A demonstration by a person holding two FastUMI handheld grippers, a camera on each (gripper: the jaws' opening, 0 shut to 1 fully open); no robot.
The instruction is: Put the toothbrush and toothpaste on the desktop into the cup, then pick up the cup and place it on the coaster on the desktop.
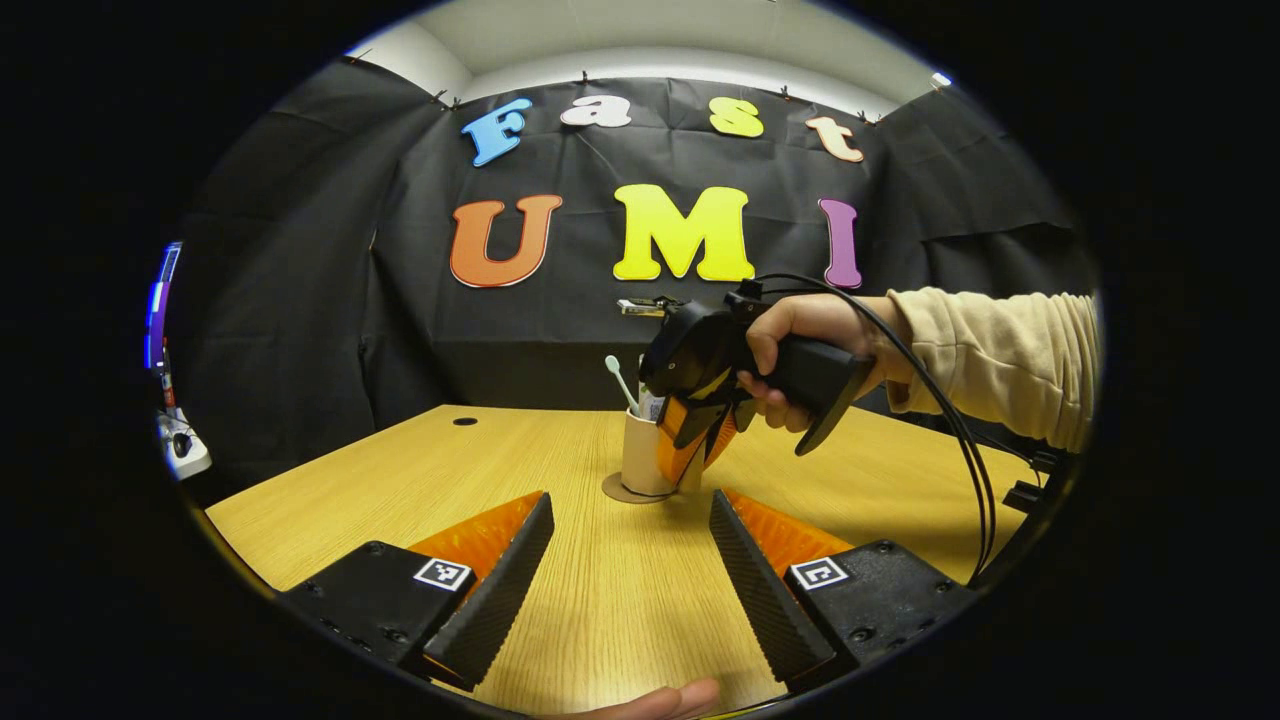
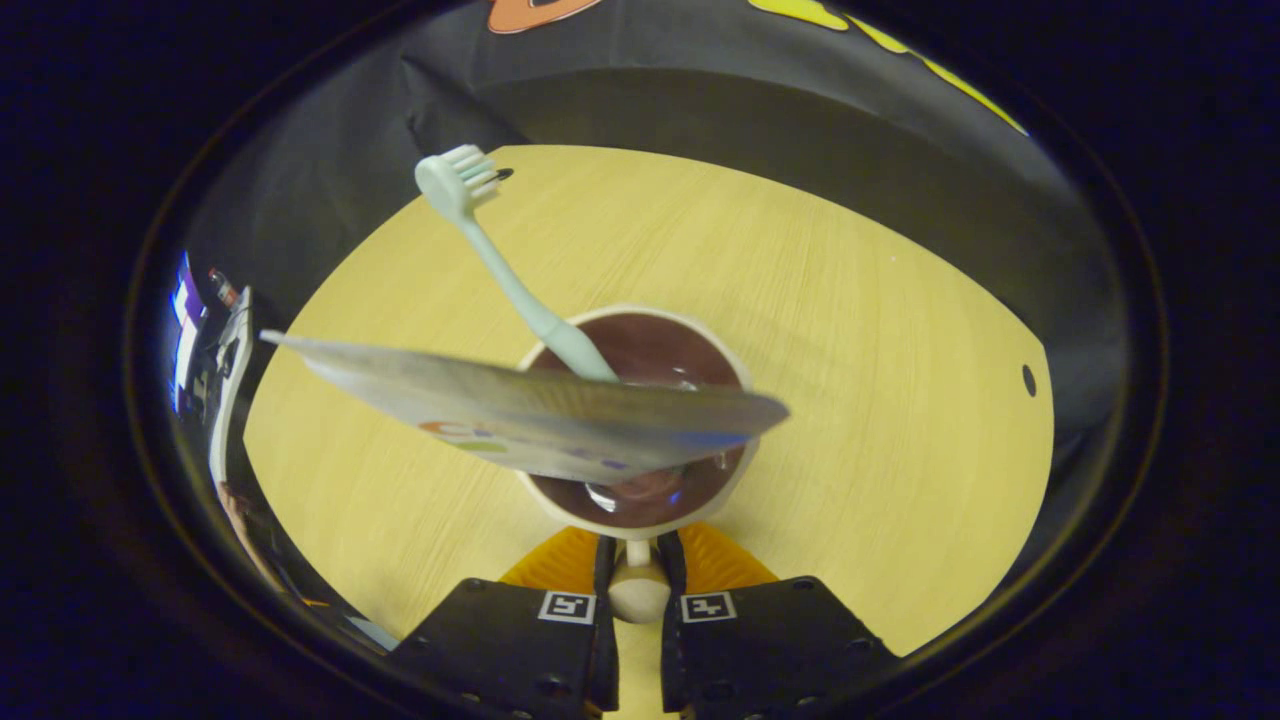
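Cream ceramic meets orange plastic as my right tongs (image 2: 634,580) pinch the handle (image 2: 638,588) of the cup (image 2: 735,490), both fingers closed narrow on it, seen from above in the right gripper view. Inside the cup's dark brown well stand the pale green toothbrush (image 2: 505,270), its bristled head leaning up and away toward the far edge of the worktop (image 2: 880,400), and the toothpaste tube (image 2: 530,415), whose flat crimped end spreads wide across the cup's mouth and out past its rim on one side.

From the left gripper view, I see the same cup (image 1: 640,455) near the middle of the wooden worktop (image 1: 400,480), its base on or just over a round brown coaster (image 1: 618,491); I cannot tell whether the two touch. The toothbrush (image 1: 620,380) pokes up from the rim, with the toothpaste (image 1: 651,405) beside it, mostly hidden. The right tongs (image 1: 700,430) come at the cup from its right side, held by a hand (image 1: 800,345) in a beige sleeve (image 1: 1000,355), a black cable (image 1: 950,420) trailing off the tool.

My left tongs (image 1: 630,560) hang low over the near worktop, well apart from the cup, fingers spread wide and holding nothing. Bare wood shows between the ribbed black pads (image 1: 495,590).
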